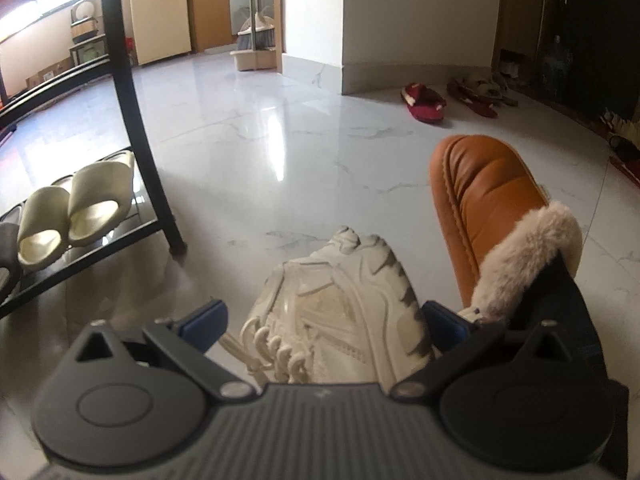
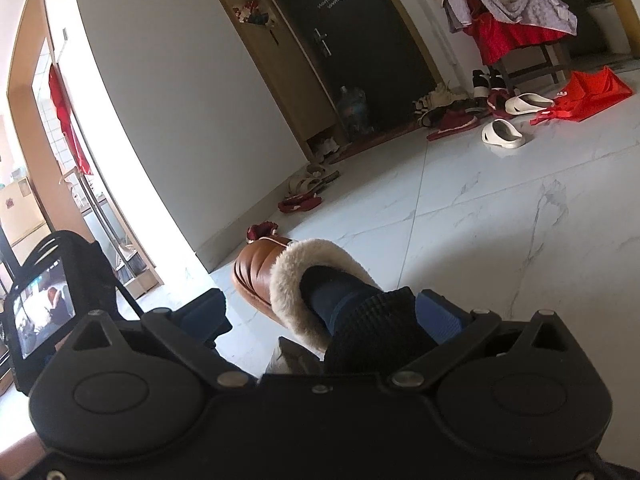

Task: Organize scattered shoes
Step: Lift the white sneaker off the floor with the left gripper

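Currently judged as an early-to-middle stage of the sort.

Done so far:
- Ahead and to the left of the left gripper (image 1: pixel 322 320): black shoe rack (image 1: pixel 132 120), with one pair of cream slides (image 1: pixel 74 208) set side by side on the lower shelf.
- At the far-left edge of that shelf: part of a grey shoe (image 1: pixel 7 252), mostly cut off.

In hand:
- White sneaker (image 1: pixel 340 308) directly between the left gripper's fingers, toe pointing forward, tilted with the sole to the right.
- Fingers spread wide. Right pad against the sole, left pad apart from the laces. Cannot tell whether clamped or merely straddling.
- Right gripper (image 2: pixel 324 312) released, fingers wide, carrying nothing. Just ahead of it, a brown fur-lined slipper (image 2: pixel 260 276) worn on the operator's foot, hence not counted as stock to sort.

Left to do:
- Far ahead of the right gripper, to the right: two white slides (image 2: pixel 502 133), apart from each other and pointing different ways.
- Beside those, by the dark door (image 2: pixel 352 40): a mixed heap of shoes (image 2: pixel 448 108).
- Ahead along the wall: red slippers (image 2: pixel 300 203) and pale sandals (image 2: pixel 310 184).
- Far ahead-right of the left gripper: another red slipper (image 1: pixel 424 102) alone on the floor (image 1: pixel 260 160).

Judgement: most pairs not yet collected. Upper rack shelves only partly in view, so filling unconfirmed.
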Tool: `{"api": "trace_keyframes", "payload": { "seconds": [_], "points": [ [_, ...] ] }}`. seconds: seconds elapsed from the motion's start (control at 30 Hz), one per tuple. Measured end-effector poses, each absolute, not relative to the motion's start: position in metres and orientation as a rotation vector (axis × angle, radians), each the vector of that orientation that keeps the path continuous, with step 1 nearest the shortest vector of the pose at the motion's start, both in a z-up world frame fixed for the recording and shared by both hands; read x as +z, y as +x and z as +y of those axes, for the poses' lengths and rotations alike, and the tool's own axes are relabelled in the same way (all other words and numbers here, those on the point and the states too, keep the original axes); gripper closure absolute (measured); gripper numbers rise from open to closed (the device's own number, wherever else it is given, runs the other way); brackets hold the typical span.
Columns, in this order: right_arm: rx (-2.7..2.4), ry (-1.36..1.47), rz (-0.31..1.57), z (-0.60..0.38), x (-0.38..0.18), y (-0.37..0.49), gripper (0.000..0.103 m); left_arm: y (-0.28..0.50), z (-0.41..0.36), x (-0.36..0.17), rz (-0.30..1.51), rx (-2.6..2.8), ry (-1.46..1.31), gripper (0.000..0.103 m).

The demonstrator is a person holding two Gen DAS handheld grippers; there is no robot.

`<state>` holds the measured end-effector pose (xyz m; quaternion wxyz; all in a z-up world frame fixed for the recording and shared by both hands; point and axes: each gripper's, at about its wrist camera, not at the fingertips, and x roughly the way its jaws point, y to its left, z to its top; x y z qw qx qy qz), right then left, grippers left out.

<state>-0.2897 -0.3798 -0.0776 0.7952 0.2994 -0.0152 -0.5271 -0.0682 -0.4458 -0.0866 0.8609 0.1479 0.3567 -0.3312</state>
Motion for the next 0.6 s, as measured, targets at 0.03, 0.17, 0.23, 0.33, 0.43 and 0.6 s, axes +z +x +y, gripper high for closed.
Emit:
{"api": "trace_keyframes", "payload": {
  "seconds": [0.03, 0.17, 0.23, 0.33, 0.43, 0.6],
  "points": [
    [-1.132, 0.644, -0.031, -0.381, -0.078, -0.289, 0.000, -0.068, -0.447, -0.087, 0.747, -0.707, 0.305, 0.001],
    [-1.128, 0.650, -0.024, -0.382, -0.078, -0.289, 0.000, -0.070, -0.452, -0.087, 0.749, -0.713, 0.346, 0.001],
    [-1.126, 0.657, -0.020, -0.382, -0.079, -0.289, 0.000, -0.067, -0.450, -0.089, 0.772, -0.733, 0.329, 0.001],
    [-1.121, 0.663, -0.015, -0.382, -0.079, -0.289, 0.000, -0.062, -0.445, -0.093, 0.825, -0.764, 0.284, 0.001],
    [-1.114, 0.660, -0.010, -0.383, -0.080, -0.289, 0.000, -0.052, -0.444, -0.099, 0.915, -0.825, 0.245, 0.000],
    [-1.112, 0.658, 0.001, -0.382, -0.081, -0.288, 0.000, -0.057, -0.445, -0.095, 0.856, -0.782, 0.329, 0.002]
  ]
}}
